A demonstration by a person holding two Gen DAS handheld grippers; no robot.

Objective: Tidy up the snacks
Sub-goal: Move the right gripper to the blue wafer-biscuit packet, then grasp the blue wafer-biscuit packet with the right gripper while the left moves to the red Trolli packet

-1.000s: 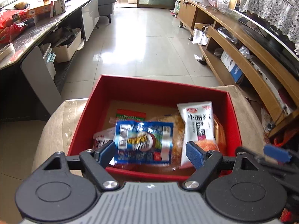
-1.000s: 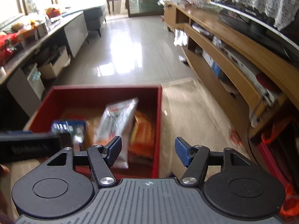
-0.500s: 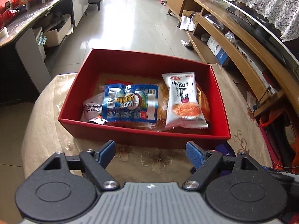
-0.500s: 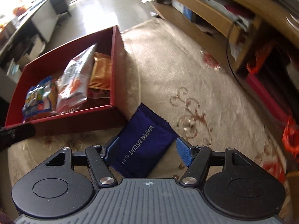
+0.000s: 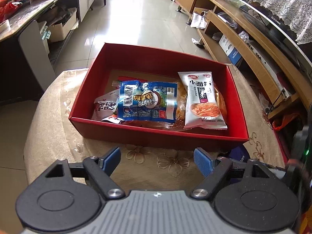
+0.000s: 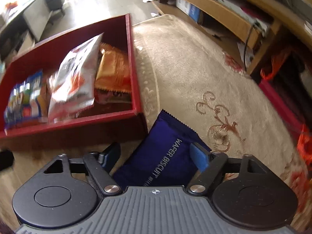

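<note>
a round table under a beige cloth (image 5: 58, 105) with brown flower embroidery fills the near ground in both views. on it sits a red box (image 5: 156, 134), open at the top, holding several snack packs: a blue pack (image 5: 146, 101) lies across the middle, a white noodle-snack pack (image 5: 202, 101) at its 3 o'clock, an orange pack (image 6: 113, 72) under and beside the white one, against the box's right wall.

the left gripper (image 5: 157, 160) hangs over bare cloth at the box's 6 o'clock, jaws wide, nothing between them.

the right gripper (image 6: 156, 156) is low over a dark blue wafer biscuit pack (image 6: 165, 152) lying flat on the cloth just outside the box's near right corner — at about 5 o'clock from the box. its jaws are opening, and the pack lies between the blue pads; whether either pad touches it i cannot tell.

beyond the table: glossy pale floor tiles (image 5: 136, 19), a long wooden shelf unit (image 5: 243, 44) running from 12 to 3 o'clock with boxes and clutter — and a dark counter (image 5: 23, 19) at 10 o'clock.
</note>
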